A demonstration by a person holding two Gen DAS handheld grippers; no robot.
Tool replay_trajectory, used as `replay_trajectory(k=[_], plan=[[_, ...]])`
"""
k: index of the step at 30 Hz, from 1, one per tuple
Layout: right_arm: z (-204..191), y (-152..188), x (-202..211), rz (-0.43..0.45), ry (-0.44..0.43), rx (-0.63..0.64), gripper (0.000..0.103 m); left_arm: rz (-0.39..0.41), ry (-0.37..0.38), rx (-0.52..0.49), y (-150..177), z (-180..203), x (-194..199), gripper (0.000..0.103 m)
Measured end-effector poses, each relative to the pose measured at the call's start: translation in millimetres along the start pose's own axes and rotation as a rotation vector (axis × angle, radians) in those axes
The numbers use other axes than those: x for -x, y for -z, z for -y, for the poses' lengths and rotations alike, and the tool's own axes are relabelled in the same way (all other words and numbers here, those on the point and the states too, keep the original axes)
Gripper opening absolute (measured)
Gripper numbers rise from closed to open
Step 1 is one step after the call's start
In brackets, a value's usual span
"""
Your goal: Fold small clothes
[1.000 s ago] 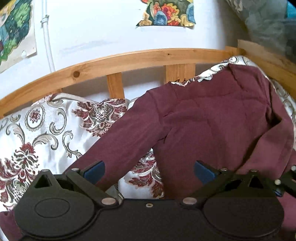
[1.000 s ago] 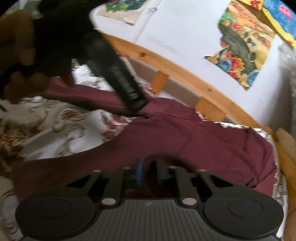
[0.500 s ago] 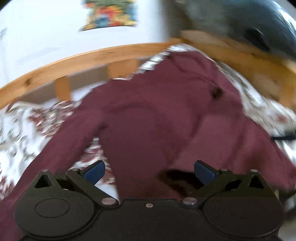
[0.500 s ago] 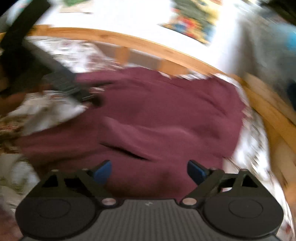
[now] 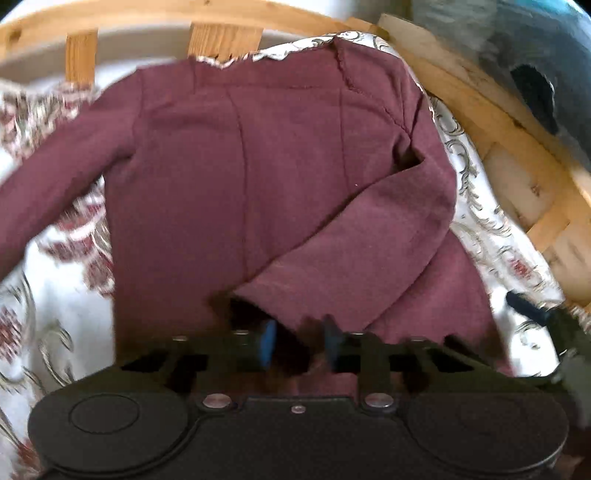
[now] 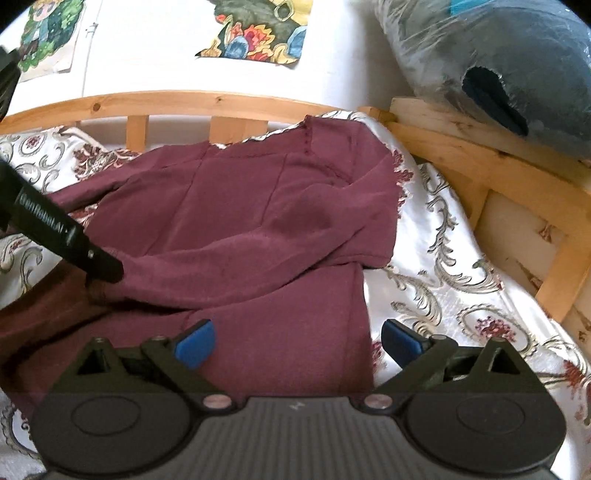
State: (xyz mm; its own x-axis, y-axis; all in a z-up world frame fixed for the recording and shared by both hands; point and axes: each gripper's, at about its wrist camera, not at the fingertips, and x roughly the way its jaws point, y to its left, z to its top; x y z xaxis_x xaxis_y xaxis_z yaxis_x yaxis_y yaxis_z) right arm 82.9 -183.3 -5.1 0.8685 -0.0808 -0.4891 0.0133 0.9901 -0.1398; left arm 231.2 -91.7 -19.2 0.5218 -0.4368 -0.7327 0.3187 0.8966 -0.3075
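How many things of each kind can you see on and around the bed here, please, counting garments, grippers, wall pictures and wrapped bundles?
Garments: 1, the maroon long-sleeved top
Grippers: 2, the left gripper shut on the top's sleeve cuff, the right gripper open
Wall pictures: 2, a floral one and a green one
Plastic-wrapped bundles: 1
Total: 6

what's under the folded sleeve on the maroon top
The sleeve lies across the maroon top's body, which rests on the floral bedspread. The fabric directly beneath the sleeve is covered.
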Motion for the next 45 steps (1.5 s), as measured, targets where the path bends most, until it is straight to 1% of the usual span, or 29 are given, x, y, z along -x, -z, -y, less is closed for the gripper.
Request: replay_trajectory(k=[1, 2, 7, 9, 12, 15, 17, 19, 21, 22, 24, 25, 26, 27, 28, 29, 30, 31, 32, 33, 34, 36, 38, 40, 41, 42, 43, 44, 45], plan=[[-1.2, -0.6, -0.7, 0.001, -0.006, -0.002, 0.099, -0.007, 0.018, 0.017, 0.2, -0.7, 0.7, 0.003], [-2.5, -0.8, -0.9, 0.006, -0.010, -0.002, 0.099, -0.009, 0.026, 0.030, 0.1, -0.7, 0.9, 0.001], [-8.3, -1.8, 2.2, 0.031, -0.019, 0.016, 0.099, 0.073, -0.017, 0.083, -1.9, -2.6, 19.6, 0.001], [-8.5, -1.2, 3.5, 0.033, -0.020, 0.013, 0.099, 0.123, -0.025, 0.127, -3.7, -9.0, 31.3, 0.001], [-7.7, -1.2, 3.8, 0.034, -0.017, 0.007, 0.099, 0.179, -0.068, 0.177, -7.4, -24.9, 43.9, 0.001], [-7.3, -1.1, 1.7, 0.029, -0.017, -0.005, 0.099, 0.184, -0.112, 0.213, -15.8, -43.9, 37.4, 0.001], [-8.6, 0.0, 0.3, 0.025, -0.016, -0.008, 0.099, 0.167, -0.134, 0.222, -19.0, -55.1, 28.2, 0.001], [-9.6, 1.1, -1.3, 0.022, -0.016, -0.007, 0.099, 0.149, -0.153, 0.209, -18.7, -61.5, 19.8, 0.007], [-8.6, 1.7, -2.3, 0.029, -0.015, -0.009, 0.099, 0.129, -0.186, 0.200, -15.8, -65.3, 16.8, 0.023], [-7.2, 1.5, -2.4, 0.036, -0.013, -0.011, 0.099, 0.132, -0.190, 0.194, -14.1, -66.1, 17.4, 0.027], [-2.4, 0.9, -1.8, 0.059, -0.002, -0.023, 0.099, 0.149, -0.183, 0.165, -12.0, -66.4, 19.9, 0.047], [1.0, 0.2, -1.5, 0.071, 0.001, -0.029, 0.099, 0.175, -0.182, 0.133, -11.2, -64.3, 23.5, 0.051], [5.3, -0.7, -1.1, 0.090, 0.007, -0.033, 0.100, 0.199, -0.179, 0.096, -11.0, -61.8, 26.9, 0.059], [10.8, -2.7, -1.6, 0.105, 0.016, -0.036, 0.100, 0.214, -0.177, 0.062, -11.6, -59.3, 29.1, 0.063], [16.2, -5.8, -3.4, 0.113, 0.021, -0.039, 0.100, 0.224, -0.173, 0.009, -13.1, -55.9, 30.1, 0.063], [24.1, -11.7, -7.4, 0.126, 0.023, -0.040, 0.100, 0.216, -0.172, -0.038, -15.9, -52.9, 28.2, 0.063], [31.4, -18.1, -12.6, 0.134, 0.028, -0.045, 0.100, 0.195, -0.179, -0.089, -18.9, -50.3, 24.0, 0.063], [40.4, -27.0, -20.7, 0.136, 0.035, -0.058, 0.100, 0.169, -0.202, -0.140, -22.1, -47.9, 17.5, 0.063], [49.2, -36.1, -29.0, 0.139, 0.035, -0.075, 0.099, 0.144, -0.241, -0.191, -24.7, -46.1, 9.8, 0.060], [60.0, -46.6, -39.4, 0.147, 0.033, -0.099, 0.097, 0.125, -0.278, -0.237, -26.1, -45.1, 2.1, 0.052], [70.4, -59.1, -52.5, 0.157, 0.031, -0.123, 0.096, 0.110, -0.301, -0.268, -26.4, -45.9, -3.9, 0.049], [84.7, -79.0, -79.4, 0.152, 0.033, -0.125, 0.086, 0.083, -0.333, -0.299, -26.3, -49.7, -14.5, 0.047], [97.7, -94.6, -109.7, 0.111, 0.011, -0.137, 0.083, 0.073, -0.337, -0.266, -26.5, -57.1, -20.9, 0.047], [112.6, -101.5, -135.4, 0.071, -0.046, -0.203, 0.080, 0.066, -0.336, -0.228, -28.0, -61.9, -25.3, 0.047], [120.2, -102.4, -145.1, 0.060, -0.082, -0.249, 0.075, 0.067, -0.334, -0.221, -29.1, -63.0, -26.0, 0.046], [126.1, -102.2, -152.3, 0.053, -0.105, -0.290, 0.064, 0.068, -0.332, -0.222, -29.1, -63.0, -27.5, 0.045], [131.4, -102.1, -159.0, 0.042, -0.130, -0.327, 0.056, 0.066, -0.331, -0.228, -29.8, -62.8, -28.6, 0.043], [133.8, -102.5, -162.9, 0.037, -0.145, -0.342, 0.029, 0.063, -0.332, -0.232, -29.9, -62.4, -29.5, 0.041], [132.8, -101.8, -162.1, 0.037, -0.123, -0.336, 0.009, 0.062, -0.332, -0.233, -30.5, -62.2, -31.2, 0.039]])
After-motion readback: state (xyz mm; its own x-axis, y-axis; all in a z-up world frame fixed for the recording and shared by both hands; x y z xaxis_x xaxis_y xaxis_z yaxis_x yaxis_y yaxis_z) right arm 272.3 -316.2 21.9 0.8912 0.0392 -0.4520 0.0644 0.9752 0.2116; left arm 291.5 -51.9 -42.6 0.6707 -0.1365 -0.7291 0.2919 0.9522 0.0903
